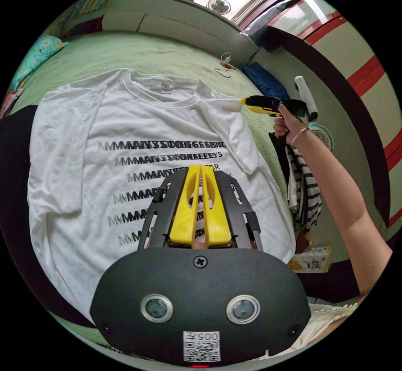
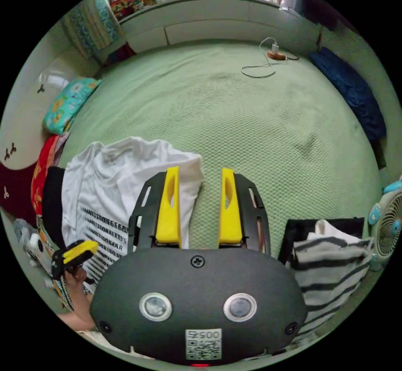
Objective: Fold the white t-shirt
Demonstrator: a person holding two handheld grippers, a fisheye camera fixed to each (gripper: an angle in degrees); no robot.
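Note:
The white t-shirt (image 1: 104,178) lies flat, front up, on the green bed (image 1: 167,57), with rows of black print across its chest. My left gripper (image 1: 201,168) hovers over the printed area with its yellow jaws pressed together and nothing between them. A hand holds my right gripper (image 1: 243,101) at the shirt's far shoulder. In the right gripper view, my right gripper (image 2: 200,173) stands open, one jaw over the edge of the white t-shirt (image 2: 121,178) and the other over bare bedspread. The left gripper (image 2: 79,250) shows low at the left, held in a hand.
A striped garment (image 2: 331,262) lies on a black one at the bed's edge beside a small fan (image 2: 389,220). A blue cloth (image 2: 351,86) and a charger cable (image 2: 268,59) lie at the far side. A floral pillow (image 2: 69,103) sits by the wall. Dark fabric (image 1: 12,170) borders the shirt.

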